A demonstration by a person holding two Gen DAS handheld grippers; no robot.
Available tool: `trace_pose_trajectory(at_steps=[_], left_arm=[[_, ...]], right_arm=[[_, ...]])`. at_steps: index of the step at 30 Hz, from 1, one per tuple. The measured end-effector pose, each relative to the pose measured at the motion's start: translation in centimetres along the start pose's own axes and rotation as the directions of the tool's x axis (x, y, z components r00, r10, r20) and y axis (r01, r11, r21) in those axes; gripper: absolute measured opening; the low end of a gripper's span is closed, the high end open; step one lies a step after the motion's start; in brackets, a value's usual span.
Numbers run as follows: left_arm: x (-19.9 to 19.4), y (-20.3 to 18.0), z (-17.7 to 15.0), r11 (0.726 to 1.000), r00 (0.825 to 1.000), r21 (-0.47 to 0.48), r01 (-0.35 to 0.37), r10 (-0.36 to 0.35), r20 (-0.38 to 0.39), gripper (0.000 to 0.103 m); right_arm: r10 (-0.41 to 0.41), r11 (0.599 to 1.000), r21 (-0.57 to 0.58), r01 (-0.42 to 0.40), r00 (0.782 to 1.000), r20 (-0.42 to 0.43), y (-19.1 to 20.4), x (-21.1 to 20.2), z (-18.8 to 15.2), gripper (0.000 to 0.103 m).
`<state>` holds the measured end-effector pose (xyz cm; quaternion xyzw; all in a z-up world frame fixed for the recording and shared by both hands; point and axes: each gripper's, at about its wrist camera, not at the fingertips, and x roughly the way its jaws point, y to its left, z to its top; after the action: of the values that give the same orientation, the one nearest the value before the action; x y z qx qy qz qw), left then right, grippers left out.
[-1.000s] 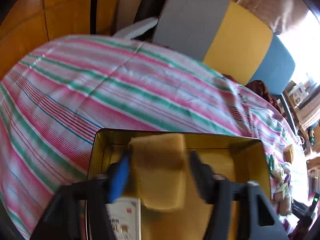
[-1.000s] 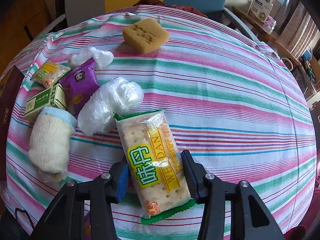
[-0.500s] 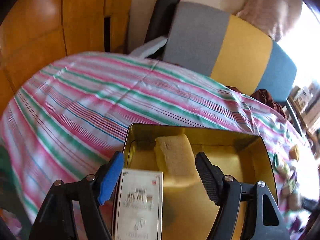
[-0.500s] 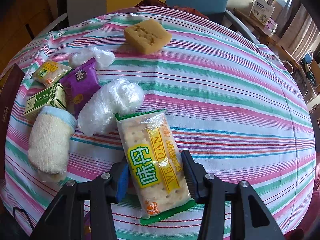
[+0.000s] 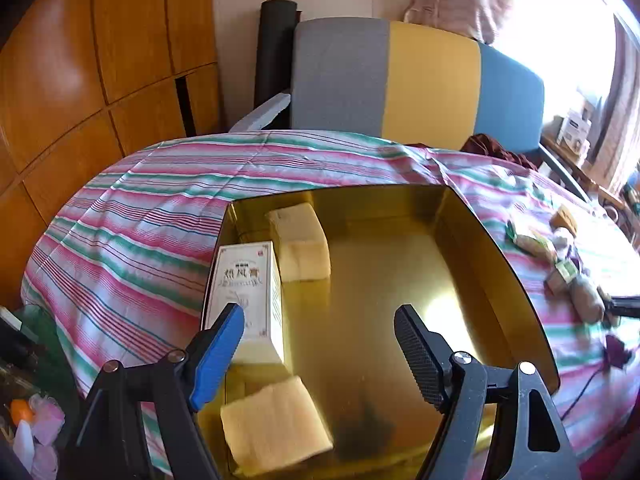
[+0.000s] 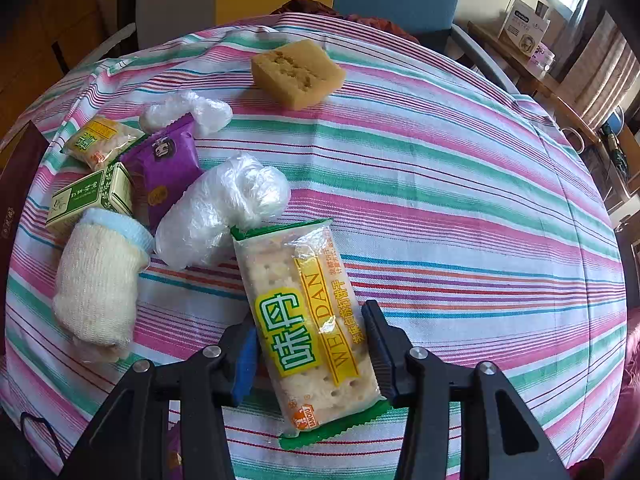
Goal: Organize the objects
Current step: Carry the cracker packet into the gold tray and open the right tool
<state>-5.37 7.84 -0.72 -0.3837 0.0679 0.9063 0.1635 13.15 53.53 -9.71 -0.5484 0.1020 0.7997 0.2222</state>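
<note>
Two claws work apart here. The right claw (image 6: 310, 344), low in its view, is clamped on the cracker pack (image 6: 308, 320), pads pressed to its long sides near the bottom end, so the pack can be lifted whole; it looks next in line for sorting. The left claw (image 5: 320, 344), at the bottom of its view, is empty and its jaws are opening, with nothing between them, above the gold tray (image 5: 500, 256). Three things already lie in the tray, lined along its left wall, probably to leave the right side free: a sponge (image 5: 276, 432) nearest, a white box (image 5: 248, 280) in the middle, a second sponge (image 5: 300, 240) at the far left corner. Beyond the pack in the right view, the unsorted things cluster at centre left: a sock (image 6: 96, 276), a clear bag (image 6: 224, 212), a green box (image 6: 92, 196), a purple packet (image 6: 166, 168), a yellow packet (image 6: 100, 140) and a smaller clear bag (image 6: 188, 110). A brown sponge (image 6: 298, 72) sits alone further up, well apart from them. All rest on a table under a striped cloth (image 6: 440, 184) of pink, green and white. Behind it stands a chair (image 5: 420, 84) in grey, yellow and blue, with wood panelling (image 5: 80, 80) at upper left and a bright window (image 5: 560, 20) with curtains at upper right.
</note>
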Motion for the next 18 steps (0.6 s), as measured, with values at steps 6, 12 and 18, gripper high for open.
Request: trace_pose_trajectory(at_steps=[6,12,18], left_arm=[[-0.9,-0.5,-1.0,1.000,1.000,0.021,0.001,-0.001,0.010,0.078],[-1.5,-0.1,-1.4,1.000,1.000,0.014,0.018,-0.018,0.017,0.080],[-1.6,0.3,-1.6,1.000,0.999,0.007,0.027,-0.027,0.020,0.080]], right_arm=[[-0.007,1.000,0.010,0.007,1.000,-0.006,0.0,0.2,0.3,0.047],[-0.047,0.998,0.050,0.048,0.999,-0.024,0.4,-0.4,0.1,0.047],[-0.092,0.989,0.113,0.095,0.995,-0.030,-0.3,-1.4,-0.1,0.047]])
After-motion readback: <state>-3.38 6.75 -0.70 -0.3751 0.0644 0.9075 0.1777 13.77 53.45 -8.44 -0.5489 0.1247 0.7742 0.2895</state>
